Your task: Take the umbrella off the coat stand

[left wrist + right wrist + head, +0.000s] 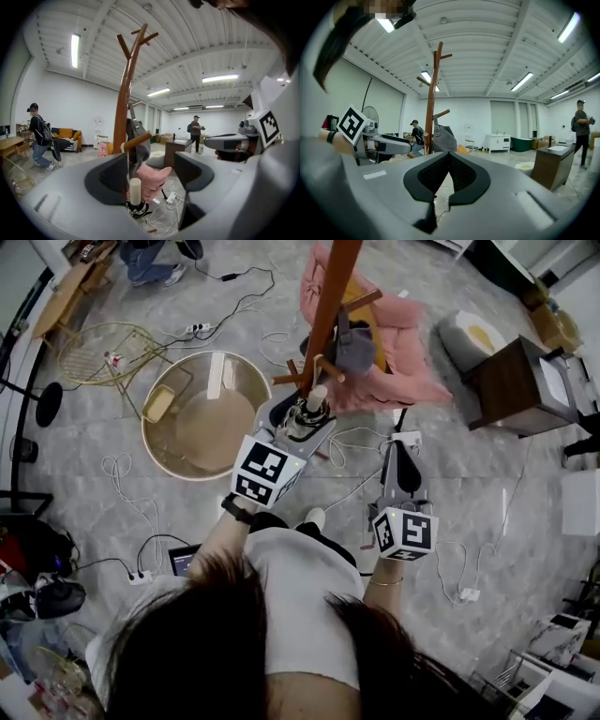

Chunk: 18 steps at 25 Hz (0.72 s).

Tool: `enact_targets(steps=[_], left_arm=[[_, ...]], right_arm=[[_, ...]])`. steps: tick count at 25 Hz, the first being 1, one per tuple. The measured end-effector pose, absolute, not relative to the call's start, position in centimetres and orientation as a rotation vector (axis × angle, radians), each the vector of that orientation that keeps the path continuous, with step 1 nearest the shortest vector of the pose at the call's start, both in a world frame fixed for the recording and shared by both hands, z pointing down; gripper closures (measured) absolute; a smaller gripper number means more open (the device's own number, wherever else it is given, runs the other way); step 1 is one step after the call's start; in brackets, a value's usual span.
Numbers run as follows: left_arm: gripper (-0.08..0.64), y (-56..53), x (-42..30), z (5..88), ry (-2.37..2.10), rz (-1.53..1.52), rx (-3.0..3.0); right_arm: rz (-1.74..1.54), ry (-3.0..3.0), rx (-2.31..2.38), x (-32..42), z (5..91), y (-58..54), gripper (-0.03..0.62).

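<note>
Your left gripper (pixel 151 172) is wide open and holds nothing. The umbrella (pixel 135 191) handle stands between the jaws, nearer the left one, untouched. It hangs beside the stand (pixel 123 103), under a peg (pixel 138 139). Centre on the handle, close firmly, then lift clear of the peg. Right gripper (pixel 446 171) is closed and empty; hold it clear.

We wear a white short-sleeved top (pixel 300 587), with long dark hair (pixel 187 643) over it. Beyond the top, a black band (pixel 234 509) rings our left wrist, a thin bangle (pixel 380 582) the right. Our left gripper (pixel 309 407) and right gripper (pixel 397 448) are grey, each bearing a black-and-white marker cube (pixel 265 472).
</note>
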<state>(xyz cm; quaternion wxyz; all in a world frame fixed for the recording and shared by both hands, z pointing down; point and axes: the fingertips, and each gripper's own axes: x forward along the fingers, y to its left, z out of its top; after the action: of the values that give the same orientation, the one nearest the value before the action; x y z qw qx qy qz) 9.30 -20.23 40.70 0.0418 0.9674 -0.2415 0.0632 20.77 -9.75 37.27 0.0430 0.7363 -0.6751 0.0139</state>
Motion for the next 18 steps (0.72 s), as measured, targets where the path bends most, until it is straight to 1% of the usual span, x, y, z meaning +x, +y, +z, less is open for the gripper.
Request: enact_targets(steps=[10,18], left_arm=[[0.222,-20.4,10.5,41.4,-1.056,0.215,2.842],[0.222,-20.3,10.6,42.0,-1.122,0.258,2.796]], right_arm=[[0.049,-2.291,2.027,24.5,37.7,-12.3,0.589],[0.082,-2.368,1.953,24.4,38.3,-13.8,0.589]])
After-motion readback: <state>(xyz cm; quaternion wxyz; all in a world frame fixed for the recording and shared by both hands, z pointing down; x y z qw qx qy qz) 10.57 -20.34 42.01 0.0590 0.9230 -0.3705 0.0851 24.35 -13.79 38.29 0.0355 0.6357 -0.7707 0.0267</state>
